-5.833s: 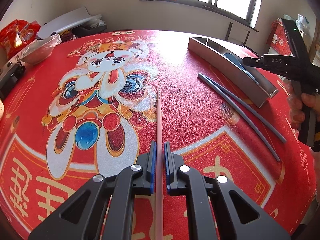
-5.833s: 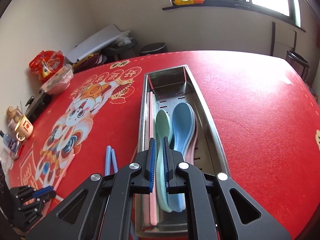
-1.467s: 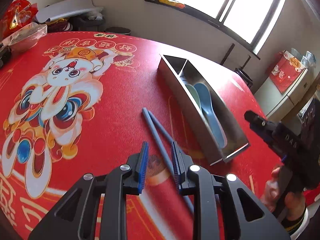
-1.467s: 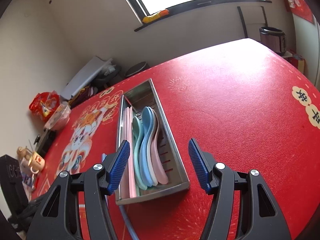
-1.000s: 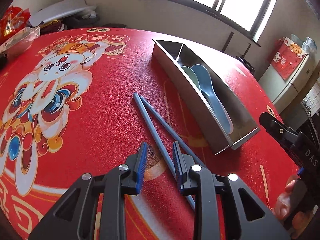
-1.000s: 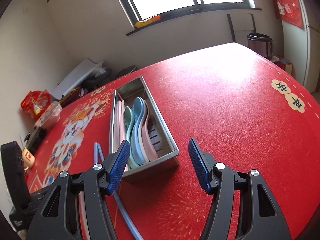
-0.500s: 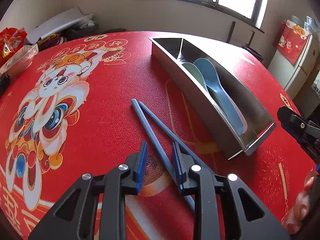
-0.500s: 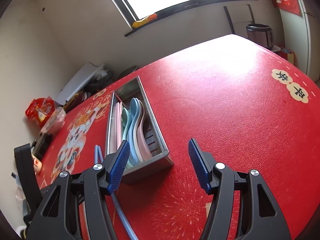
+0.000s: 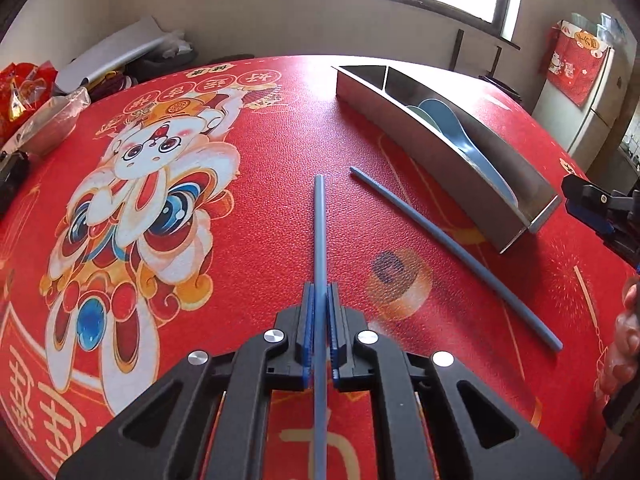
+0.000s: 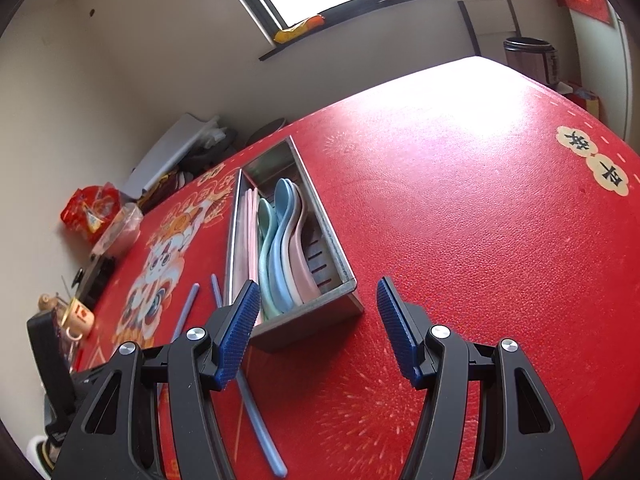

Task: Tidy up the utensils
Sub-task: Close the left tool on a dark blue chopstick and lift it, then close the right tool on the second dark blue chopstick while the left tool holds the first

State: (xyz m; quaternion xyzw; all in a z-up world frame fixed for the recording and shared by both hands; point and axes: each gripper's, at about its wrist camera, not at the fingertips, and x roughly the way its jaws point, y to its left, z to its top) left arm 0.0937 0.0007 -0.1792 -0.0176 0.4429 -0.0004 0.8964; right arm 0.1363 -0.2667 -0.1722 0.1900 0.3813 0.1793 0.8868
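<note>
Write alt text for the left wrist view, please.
The left gripper has its fingers closed on a blue chopstick over a red printed tablecloth. A second blue chopstick lies to the right, beside a metal utensil tray holding spoons.

The table cover (image 9: pixel 256 240) is red with a pebbled, leather-like grain and a soft sheen. The tray (image 9: pixel 424 140) is brushed metal, dull grey. The spoons (image 10: pixel 280 240) in it look like smooth, glossy plastic; the blue chopsticks (image 9: pixel 452 240) are matt plastic. The gripper pads (image 10: pixel 240 332) are ribbed blue rubber.
</note>
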